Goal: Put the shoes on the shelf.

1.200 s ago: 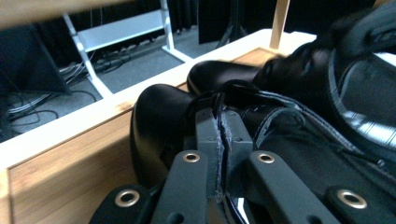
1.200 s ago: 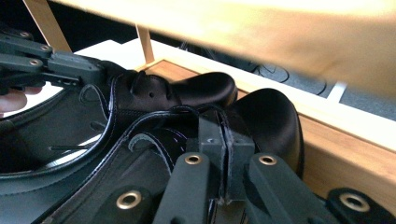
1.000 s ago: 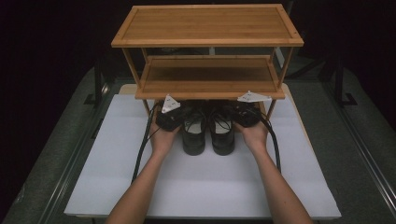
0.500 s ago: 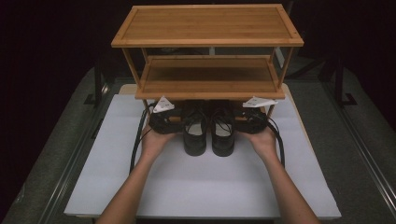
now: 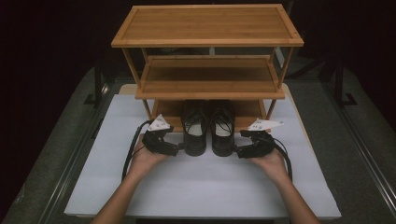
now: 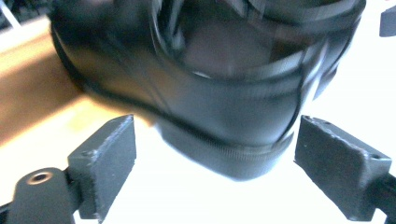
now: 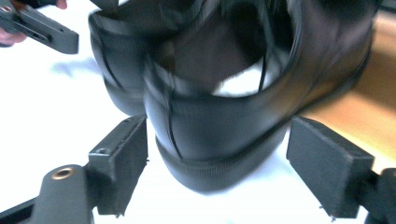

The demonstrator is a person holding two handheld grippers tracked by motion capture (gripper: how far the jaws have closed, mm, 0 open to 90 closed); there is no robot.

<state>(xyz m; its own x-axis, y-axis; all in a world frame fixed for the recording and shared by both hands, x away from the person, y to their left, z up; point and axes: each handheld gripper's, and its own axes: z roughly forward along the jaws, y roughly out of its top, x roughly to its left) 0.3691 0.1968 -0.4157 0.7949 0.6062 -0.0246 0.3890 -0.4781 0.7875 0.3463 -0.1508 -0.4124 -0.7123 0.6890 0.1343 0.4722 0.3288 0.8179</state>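
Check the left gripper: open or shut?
Open. The left gripper has its jaws spread wide, clear of the left shoe's heel on both sides.

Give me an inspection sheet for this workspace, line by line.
Surface: white mat on a table.
Job's things: pair of black shoes, toes under the wooden rack, heels out on the mat.
Clutter: nothing seen.
Grippers: left gripper and right gripper open, jaws spread beside the shoe heels, gripping nothing.
Cables: black cable loops by the left wrist; another by the right.
Surroundings: dark; grey floor beside the table.
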